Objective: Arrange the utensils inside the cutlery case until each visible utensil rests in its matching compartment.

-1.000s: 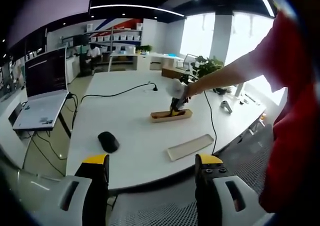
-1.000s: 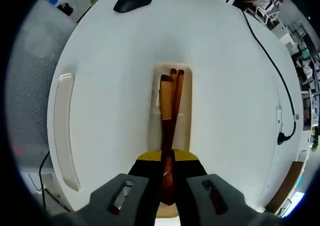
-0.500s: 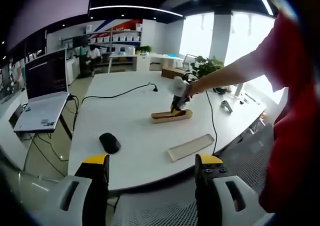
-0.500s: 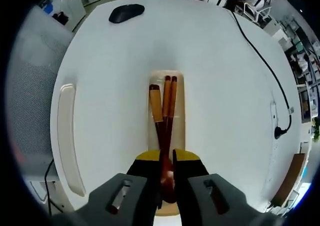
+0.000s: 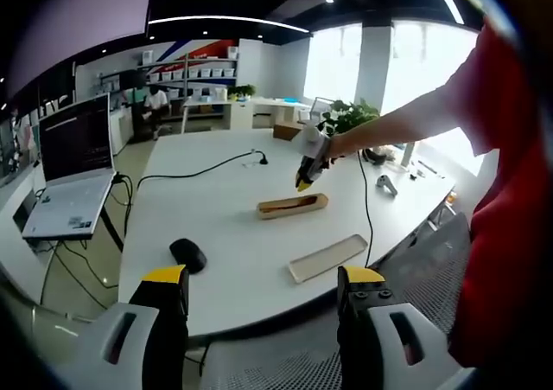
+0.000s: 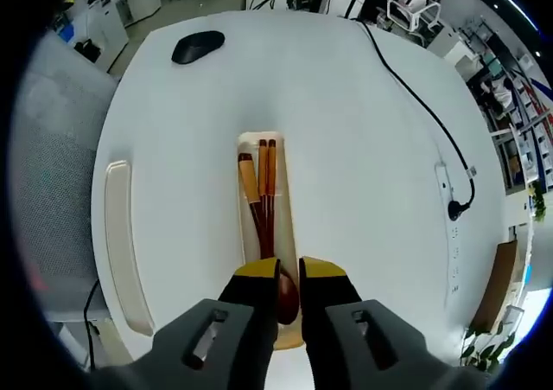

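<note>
The wooden cutlery case (image 6: 292, 234) lies on the white table, and it is also in the left gripper view (image 5: 292, 205). Inside it rest a brown spoon (image 6: 252, 187) and a pair of dark red chopsticks (image 6: 267, 191), side by side along its length. My right gripper (image 6: 289, 271) hovers over the case's near end with a narrow gap between its jaws; the spoon's bowl shows through the gap, below them. In the left gripper view a person's hand holds the right gripper (image 5: 307, 165) just above the case. My left gripper (image 5: 263, 278) hangs open and empty off the table's near edge.
The case's pale lid (image 5: 328, 256) (image 6: 121, 243) lies flat beside the case. A black mouse (image 5: 187, 254) (image 6: 197, 46) sits near the table edge. A black cable (image 6: 415, 105) runs to a power strip (image 6: 451, 191). A laptop (image 5: 73, 174) stands at the left. A mesh chair back (image 6: 52, 191) borders the table.
The right gripper has lifted up and away from the case, leaving the spoon and chopsticks lying in it. The left gripper has held its place.
</note>
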The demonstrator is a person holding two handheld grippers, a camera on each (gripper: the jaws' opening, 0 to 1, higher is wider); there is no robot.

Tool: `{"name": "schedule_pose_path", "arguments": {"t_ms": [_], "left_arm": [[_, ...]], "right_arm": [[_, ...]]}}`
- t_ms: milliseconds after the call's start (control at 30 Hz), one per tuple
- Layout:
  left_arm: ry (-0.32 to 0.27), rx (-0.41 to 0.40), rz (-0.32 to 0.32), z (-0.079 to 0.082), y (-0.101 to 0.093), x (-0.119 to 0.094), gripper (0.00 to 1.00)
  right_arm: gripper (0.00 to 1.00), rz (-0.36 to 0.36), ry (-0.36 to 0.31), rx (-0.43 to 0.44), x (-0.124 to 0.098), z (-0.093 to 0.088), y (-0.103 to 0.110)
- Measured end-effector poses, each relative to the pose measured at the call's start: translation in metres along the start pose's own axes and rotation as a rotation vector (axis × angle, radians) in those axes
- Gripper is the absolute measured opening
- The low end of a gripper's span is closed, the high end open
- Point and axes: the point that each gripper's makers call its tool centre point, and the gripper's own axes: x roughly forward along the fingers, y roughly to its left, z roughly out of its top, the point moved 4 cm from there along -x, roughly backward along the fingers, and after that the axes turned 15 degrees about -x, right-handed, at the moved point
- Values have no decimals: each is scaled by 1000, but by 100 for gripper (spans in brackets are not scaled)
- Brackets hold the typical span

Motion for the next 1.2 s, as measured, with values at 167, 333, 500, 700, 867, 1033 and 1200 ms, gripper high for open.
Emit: {"name": "schedule_pose_path", "arguments": {"t_ms": [167, 333, 500, 700, 867, 1033, 1200], "left_arm": [[-9, 57, -48, 4, -8, 2, 70], [-16, 79, -79, 12, -14, 5, 70], [-25, 97, -114, 17, -17, 6, 70], [-7, 123, -149, 14, -19, 7, 70], [12, 135, -186, 9, -20, 10, 66], [15, 160, -216, 14, -21, 15, 67], [19, 198, -245, 21, -22, 19, 68]], "right_arm": [[5, -23, -11, 12, -14, 0, 9], [6, -48, -13, 43, -30, -2, 16], [7, -76, -33, 92, -47, -5, 21], [7, -105, -30, 119, -62, -9, 27], [12, -149, -38, 122, -75, -10, 35], [15, -190, -61, 119, -87, -7, 44], [16, -238, -104, 159, -104, 0, 53]]}}
